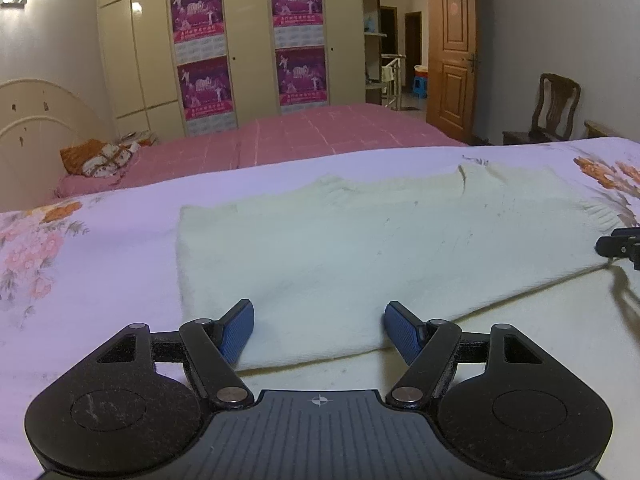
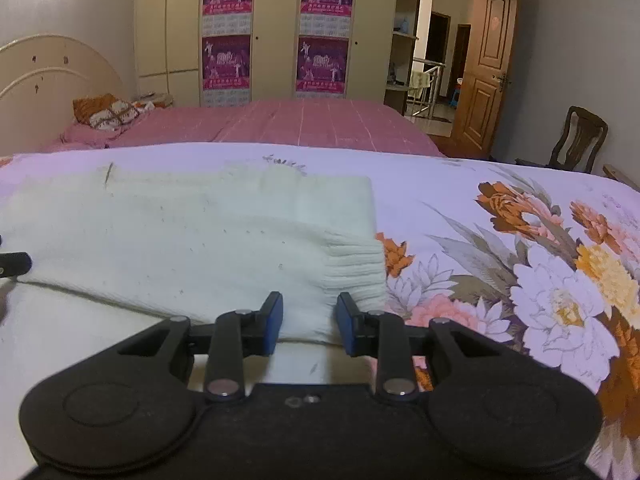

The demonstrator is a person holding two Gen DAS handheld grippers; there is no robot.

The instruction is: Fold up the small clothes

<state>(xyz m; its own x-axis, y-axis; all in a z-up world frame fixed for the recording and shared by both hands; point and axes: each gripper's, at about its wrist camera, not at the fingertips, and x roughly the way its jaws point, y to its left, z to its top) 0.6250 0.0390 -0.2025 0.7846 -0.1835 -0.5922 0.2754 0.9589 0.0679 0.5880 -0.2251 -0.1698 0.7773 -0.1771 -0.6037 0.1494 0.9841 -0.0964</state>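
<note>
While the left gripper (image 1: pixel 319 330) is held wide open and the right gripper (image 2: pixel 310 322) part open, neither grasping, the soft, light cream knit garment (image 1: pixel 360 248) is found at twelve o'clock on the floral bedspread (image 2: pixel 520 280), best pinched along its near edge.

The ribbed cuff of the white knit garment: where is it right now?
In the right wrist view, the ribbed cuff lies on the floral bedspread, at the garment's right end, just ahead of the right claw.

We are in a home bedroom, pink-covered bed (image 2: pixel 304 124) with cream headboard (image 2: pixel 52 80), tall wardrobe (image 2: pixel 276 28) bearing posters, floral bedspread (image 2: pixel 520 264), wooden door (image 2: pixel 486 72), chair (image 2: pixel 576 140).
</note>
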